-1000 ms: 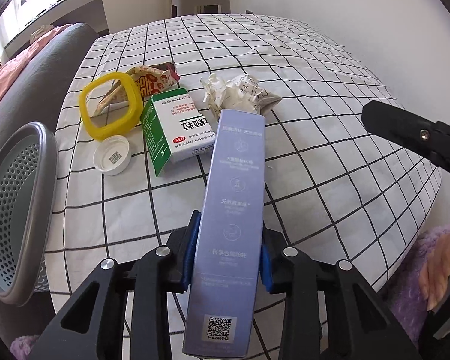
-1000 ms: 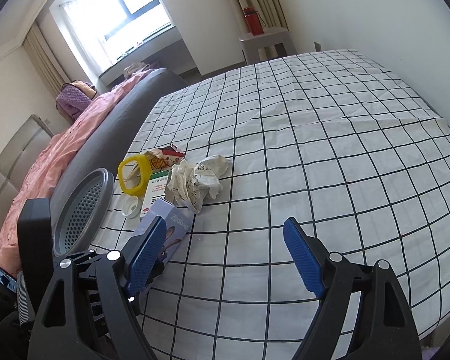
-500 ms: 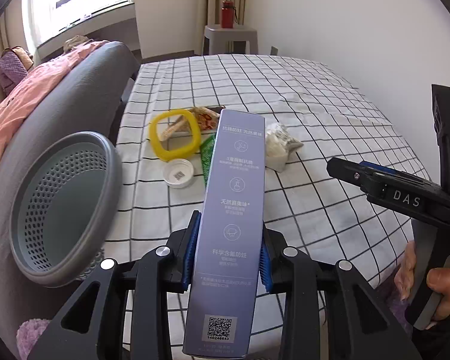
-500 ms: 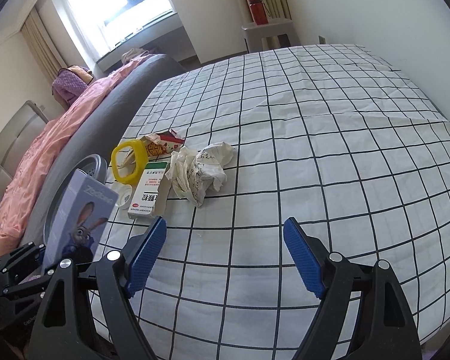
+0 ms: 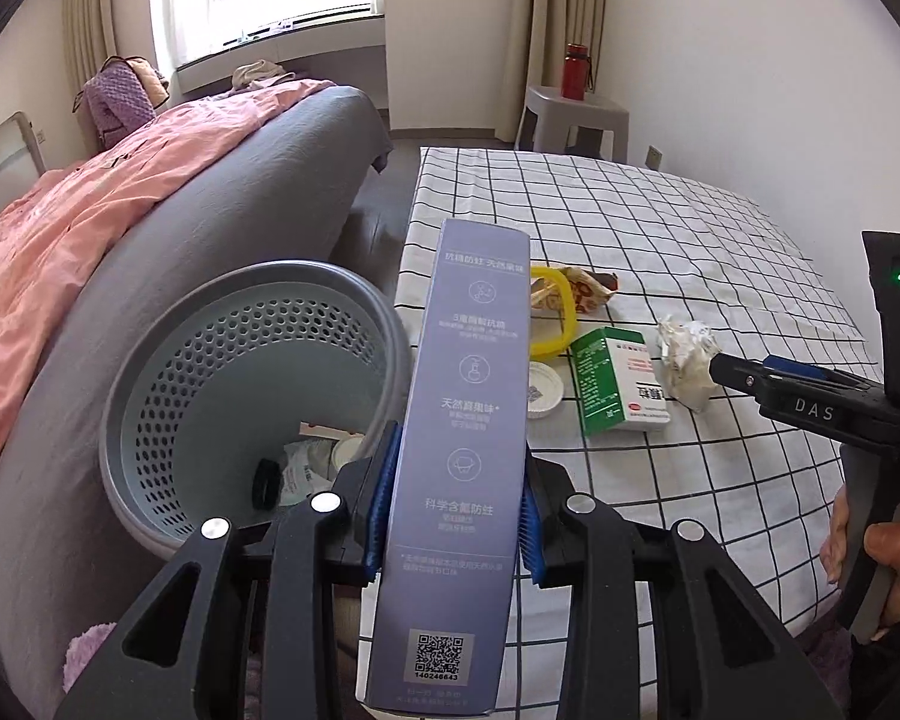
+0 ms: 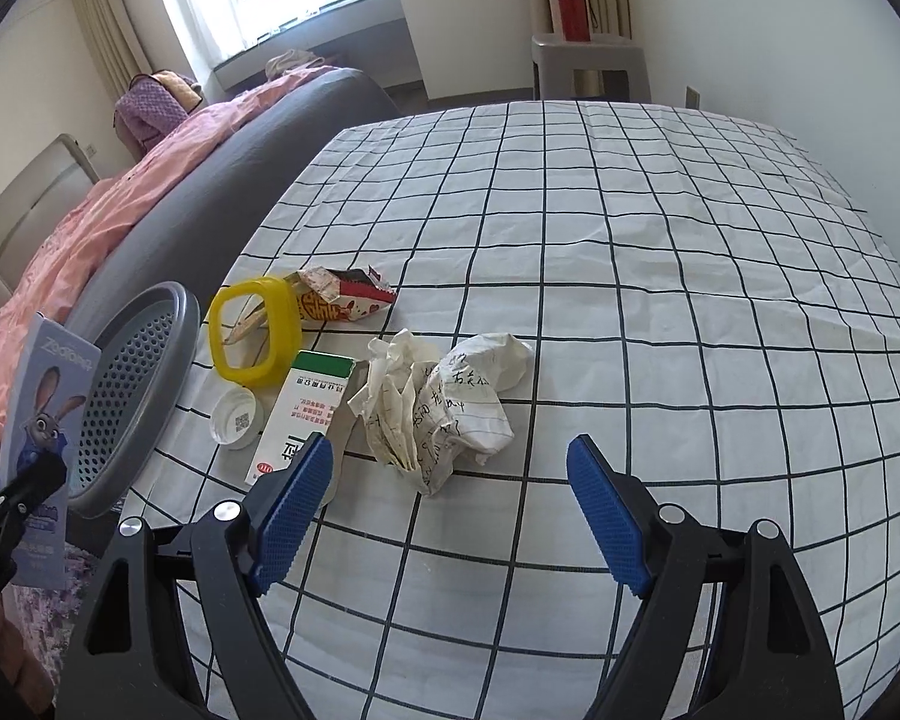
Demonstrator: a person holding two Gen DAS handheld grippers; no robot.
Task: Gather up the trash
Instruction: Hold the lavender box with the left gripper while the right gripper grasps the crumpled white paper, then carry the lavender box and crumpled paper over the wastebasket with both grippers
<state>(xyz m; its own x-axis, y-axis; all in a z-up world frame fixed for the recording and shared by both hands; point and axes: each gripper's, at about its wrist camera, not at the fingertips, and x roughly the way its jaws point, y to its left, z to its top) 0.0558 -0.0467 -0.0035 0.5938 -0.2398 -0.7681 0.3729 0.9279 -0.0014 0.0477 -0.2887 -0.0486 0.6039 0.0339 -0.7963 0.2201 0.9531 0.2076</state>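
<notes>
My left gripper [image 5: 453,504] is shut on a tall purple toothpaste box [image 5: 462,420], held up beside the rim of a grey perforated bin [image 5: 246,324] with some trash at its bottom. The same toothpaste box [image 6: 42,420] and bin [image 6: 132,384] show at the left of the right wrist view. My right gripper [image 6: 450,510] is open, hovering just short of a crumpled paper [image 6: 444,402] on the checked cloth. Left of the paper lie a green-and-white medicine box [image 6: 306,414], a white cap [image 6: 237,420], a yellow ring lid [image 6: 252,330] and a red snack wrapper [image 6: 342,297].
The checked tablecloth [image 6: 660,300] stretches far and right. A grey sofa back with a pink blanket [image 5: 90,228] stands behind the bin. A grey stool with a red bottle [image 6: 573,9] is by the far wall. A hand [image 5: 870,546] holds the right gripper's handle.
My left gripper has swung left and up with the toothpaste box, bringing the bin's inside into view. My right gripper has moved closer to the crumpled paper, staying open.
</notes>
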